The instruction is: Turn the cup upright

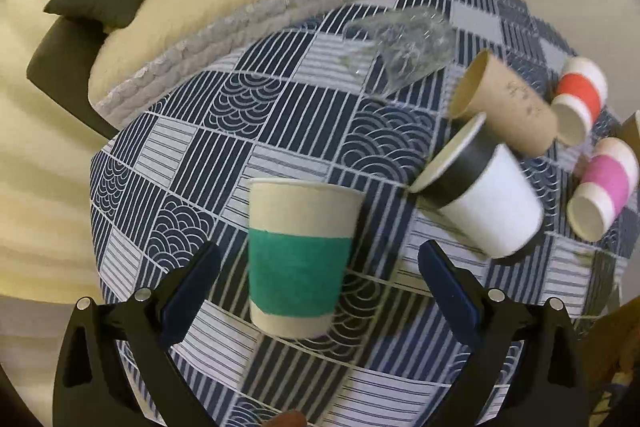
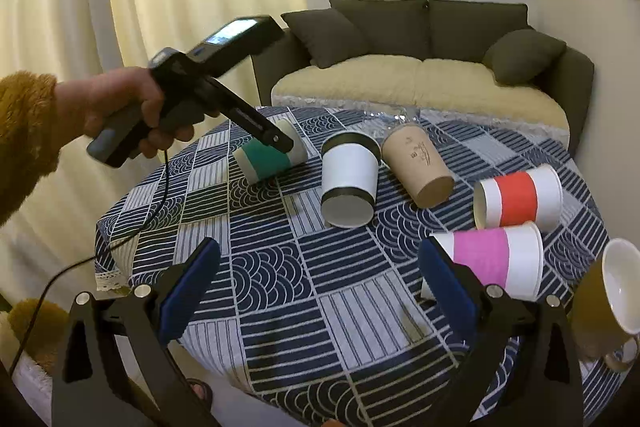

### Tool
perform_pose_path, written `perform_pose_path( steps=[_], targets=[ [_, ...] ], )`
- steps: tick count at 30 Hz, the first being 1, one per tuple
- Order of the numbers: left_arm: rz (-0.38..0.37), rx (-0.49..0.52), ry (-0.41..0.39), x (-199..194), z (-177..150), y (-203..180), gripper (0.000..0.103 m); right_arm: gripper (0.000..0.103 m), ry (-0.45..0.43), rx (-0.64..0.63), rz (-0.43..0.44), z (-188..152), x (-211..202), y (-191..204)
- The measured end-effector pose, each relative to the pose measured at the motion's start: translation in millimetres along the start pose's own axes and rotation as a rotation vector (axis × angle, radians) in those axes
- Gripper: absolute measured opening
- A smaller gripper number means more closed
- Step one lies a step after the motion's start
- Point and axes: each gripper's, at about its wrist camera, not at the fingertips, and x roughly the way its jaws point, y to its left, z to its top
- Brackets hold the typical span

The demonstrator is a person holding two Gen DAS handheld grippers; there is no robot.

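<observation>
Green-banded cup (image 1: 298,259) lies on its side on the table (image 2: 340,307), left of the black-banded cup (image 2: 349,183), between the wide-spread fingers of the left gripper (image 1: 320,291); no pad touches it yet. Right gripper (image 2: 320,291) hangs wide over bare cloth, holding nothing, with the pink cup (image 2: 492,259) just beside its right finger. Risks, judged: thin paper wall may crush if squeezed hard; round body may roll off-line as the fingers close; swinging it upright may knock the black-banded cup close by.
</observation>
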Motion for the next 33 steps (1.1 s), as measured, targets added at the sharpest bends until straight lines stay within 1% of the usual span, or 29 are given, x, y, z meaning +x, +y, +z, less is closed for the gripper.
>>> perform_pose_path(
  steps=[3, 5, 7, 9, 10, 12, 14, 15, 19, 22, 25, 29, 31, 33],
  targets=[
    [0.005, 0.002, 0.027, 10, 5, 7, 0.095, 0.098, -0.016, -0.038, -0.016, 0, 2, 6],
    [-0.009, 0.002, 0.051, 18, 7, 11, 0.095, 0.098, -0.021, -0.036, -0.001, 1, 2, 7],
    [-0.015, 0.017, 0.073, 23, 7, 12, 0.095, 0.098, -0.024, -0.044, -0.005, 2, 3, 8],
    [-0.019, 0.036, 0.091, 28, 8, 12, 0.089, 0.098, -0.025, -0.047, -0.008, 4, 3, 7],
    [-0.018, 0.046, 0.098, 30, 9, 12, 0.088, 0.098, -0.025, -0.05, -0.007, 5, 3, 8],
    [-0.022, 0.062, 0.116, 35, 10, 11, 0.073, 0.098, -0.03, -0.059, -0.011, 5, 2, 7],
    [-0.021, 0.069, 0.132, 39, 11, 10, 0.071, 0.098, -0.025, -0.056, -0.012, 5, 2, 6],
    [-0.022, 0.069, 0.136, 40, 11, 10, 0.064, 0.098, -0.027, -0.062, -0.021, 5, 3, 6],
    [-0.03, 0.057, 0.137, 38, 12, 12, 0.064, 0.098, -0.024, -0.061, -0.025, 5, 3, 5],
    [-0.026, 0.055, 0.136, 33, 10, 12, 0.064, 0.098, -0.028, -0.083, -0.031, 3, 3, 9],
    [-0.033, 0.035, 0.127, 24, 7, 12, 0.064, 0.098, -0.029, -0.094, -0.019, 3, 1, 12],
    [-0.062, -0.03, 0.085, 3, -2, 13, 0.064, 0.098, -0.042, -0.12, -0.019, 1, -5, 17],
    [-0.076, -0.059, 0.074, -3, -8, 15, 0.064, 0.098, -0.053, -0.107, -0.015, 1, -10, 17],
    [-0.091, -0.117, 0.07, -13, -18, 15, 0.064, 0.098, -0.057, -0.098, -0.009, 2, -13, 16]
  ],
)
